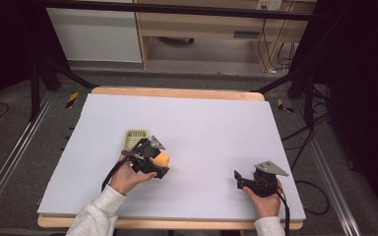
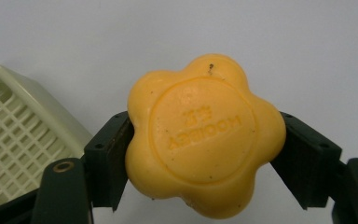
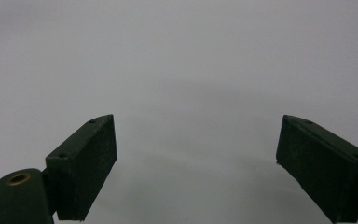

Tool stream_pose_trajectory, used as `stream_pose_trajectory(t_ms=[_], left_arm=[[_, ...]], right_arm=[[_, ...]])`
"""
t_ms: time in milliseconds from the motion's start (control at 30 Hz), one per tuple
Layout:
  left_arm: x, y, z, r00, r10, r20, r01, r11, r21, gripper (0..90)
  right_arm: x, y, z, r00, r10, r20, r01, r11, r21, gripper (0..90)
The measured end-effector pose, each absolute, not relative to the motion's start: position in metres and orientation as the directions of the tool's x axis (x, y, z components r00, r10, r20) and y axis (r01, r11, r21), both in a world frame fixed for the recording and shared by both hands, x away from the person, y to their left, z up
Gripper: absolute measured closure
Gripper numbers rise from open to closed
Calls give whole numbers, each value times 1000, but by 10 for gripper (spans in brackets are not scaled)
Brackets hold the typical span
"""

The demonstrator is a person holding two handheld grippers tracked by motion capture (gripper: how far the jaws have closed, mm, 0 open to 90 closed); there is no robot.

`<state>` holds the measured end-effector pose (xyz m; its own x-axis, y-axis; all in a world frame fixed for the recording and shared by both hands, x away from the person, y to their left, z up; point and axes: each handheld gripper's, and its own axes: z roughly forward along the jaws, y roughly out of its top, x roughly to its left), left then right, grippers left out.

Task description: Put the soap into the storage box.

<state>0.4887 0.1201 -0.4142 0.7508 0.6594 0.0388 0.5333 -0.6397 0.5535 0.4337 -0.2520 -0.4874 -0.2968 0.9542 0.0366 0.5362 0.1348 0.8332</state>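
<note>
Left hand-held gripper [image 2: 205,144] clamping flower-shaped orange soap [image 2: 204,135], embossed face toward camera, right hand-held gripper [image 3: 196,158] spread

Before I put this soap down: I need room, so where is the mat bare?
Bare: the mat beyond the soap dish, and the stretch between the soap and the right gripper. Crowded only around the left gripper beside the dish.

Orange flower-shaped soap [image 2: 204,137] with dark specks; pale yellow-green soap dish [image 2: 16,140], grid pattern; black jaws; pale lavender-grey bench [image 1: 216,128] with light wood edge.
</note>
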Motion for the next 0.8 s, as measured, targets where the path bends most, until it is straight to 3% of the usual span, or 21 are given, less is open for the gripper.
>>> stream_pose_trajectory(t_ms=[800], left_arm=[[504, 141, -399, 707, 705, 50, 562, -604, 565, 267]], right_arm=[[434, -252, -488, -299, 954, 35, 537, 138, 832, 126]])
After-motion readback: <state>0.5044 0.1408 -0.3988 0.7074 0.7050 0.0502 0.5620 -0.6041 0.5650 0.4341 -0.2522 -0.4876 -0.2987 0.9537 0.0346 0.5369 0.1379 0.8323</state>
